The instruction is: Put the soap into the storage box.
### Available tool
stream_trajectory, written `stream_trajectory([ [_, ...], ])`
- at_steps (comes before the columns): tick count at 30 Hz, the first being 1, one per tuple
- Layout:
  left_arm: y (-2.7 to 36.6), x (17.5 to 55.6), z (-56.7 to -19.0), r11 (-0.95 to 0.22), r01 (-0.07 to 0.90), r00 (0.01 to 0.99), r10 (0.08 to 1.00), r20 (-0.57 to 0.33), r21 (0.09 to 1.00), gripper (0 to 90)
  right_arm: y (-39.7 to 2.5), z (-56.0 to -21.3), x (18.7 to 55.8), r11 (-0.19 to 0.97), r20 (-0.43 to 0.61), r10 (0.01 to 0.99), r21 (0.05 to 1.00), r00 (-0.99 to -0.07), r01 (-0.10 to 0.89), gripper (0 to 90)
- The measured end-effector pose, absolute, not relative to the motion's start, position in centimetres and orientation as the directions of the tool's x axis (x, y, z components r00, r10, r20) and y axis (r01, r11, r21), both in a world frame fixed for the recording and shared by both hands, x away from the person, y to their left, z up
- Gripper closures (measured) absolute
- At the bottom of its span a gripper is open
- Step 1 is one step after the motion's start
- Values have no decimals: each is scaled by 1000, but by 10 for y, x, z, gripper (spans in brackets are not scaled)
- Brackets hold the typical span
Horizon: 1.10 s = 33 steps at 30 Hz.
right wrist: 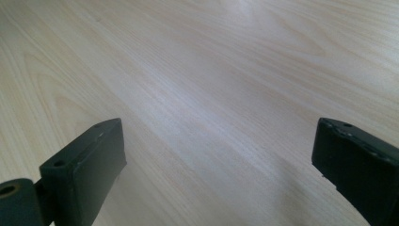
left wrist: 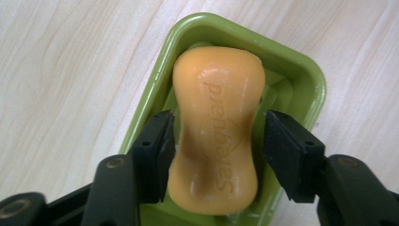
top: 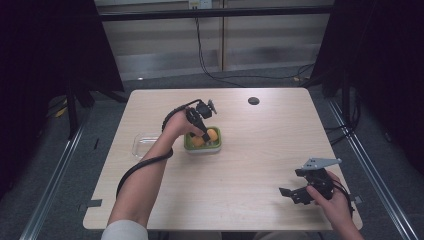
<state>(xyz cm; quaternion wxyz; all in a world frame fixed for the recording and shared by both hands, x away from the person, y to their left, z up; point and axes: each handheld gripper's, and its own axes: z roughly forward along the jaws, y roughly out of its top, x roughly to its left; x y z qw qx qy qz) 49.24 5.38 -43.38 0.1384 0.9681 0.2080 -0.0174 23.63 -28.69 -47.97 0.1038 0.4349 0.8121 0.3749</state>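
Over on the left side of the wooden table [top: 250, 165] there's a clear plastic lid or tray [top: 142, 144] lying flat, just beside the person's left forearm. Next to it, roughly mid-table, a green soap dish [top: 216, 144] is sitting with an orange soap bar [top: 212, 135] in it. The left gripper [top: 205, 136] is reaching down into that dish. In the left gripper view its jaws are straddling the narrow waist of the soap bar [left wrist: 217, 136], one on each side; the left jaw is looking like it's touching the soap, while the right one is showing a thin sliver of gap, so it's partly open and not really clamping anything. The soap is lying lengthwise in the dish [left wrist: 301, 80], with embossed lettering facing up.

Further back, a small dark round thing [top: 253, 100] is sitting on the table.

Down at the near right corner, the right gripper [top: 296, 194] is hanging just over bare wood, jaws spread wide and holding nothing.
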Motion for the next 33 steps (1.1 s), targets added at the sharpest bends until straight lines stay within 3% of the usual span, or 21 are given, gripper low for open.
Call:
stream_trajectory([
  [11,73,480,-423,-829,456,888,446,-110,323,323,-285,-479,237,346,152,782,699,-604,625,33],
  [33,82,442,-415,-827,408,912,388,-134,387,264,-281,-479,237,353,148,780,697,-607,624,33],
])
